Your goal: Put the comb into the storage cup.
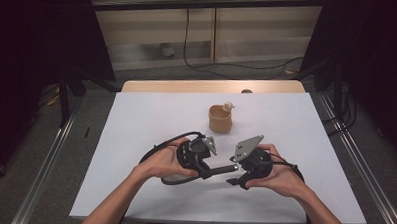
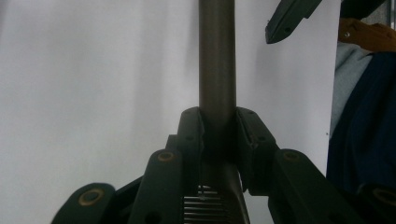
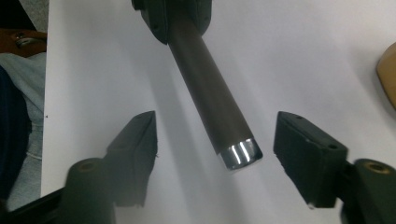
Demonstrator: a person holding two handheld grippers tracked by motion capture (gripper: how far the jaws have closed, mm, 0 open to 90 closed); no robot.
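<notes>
A dark brown rod [image 2: 216, 56] with a silver end cap [image 3: 240, 154] lies level above the white table, and my left gripper [image 2: 218, 116] is shut on it. In the high view the rod [image 1: 220, 168] bridges both hands, the left gripper [image 1: 208, 171] holding its left part. My right gripper [image 3: 215, 140] is open, its jaws standing either side of the silver cap without touching it. The right gripper [image 1: 233, 169] faces the left one across a short gap. The left gripper [image 3: 173, 14] shows at the top of the right gripper view.
A tan cup [image 1: 220, 119] with a small pale thing [image 1: 228, 106] at its rim stands behind the grippers, mid-table; its edge [image 3: 387, 79] shows in the right gripper view. The white table top [image 1: 135, 140] ends close in front of the hands. Cables lie on the floor beyond.
</notes>
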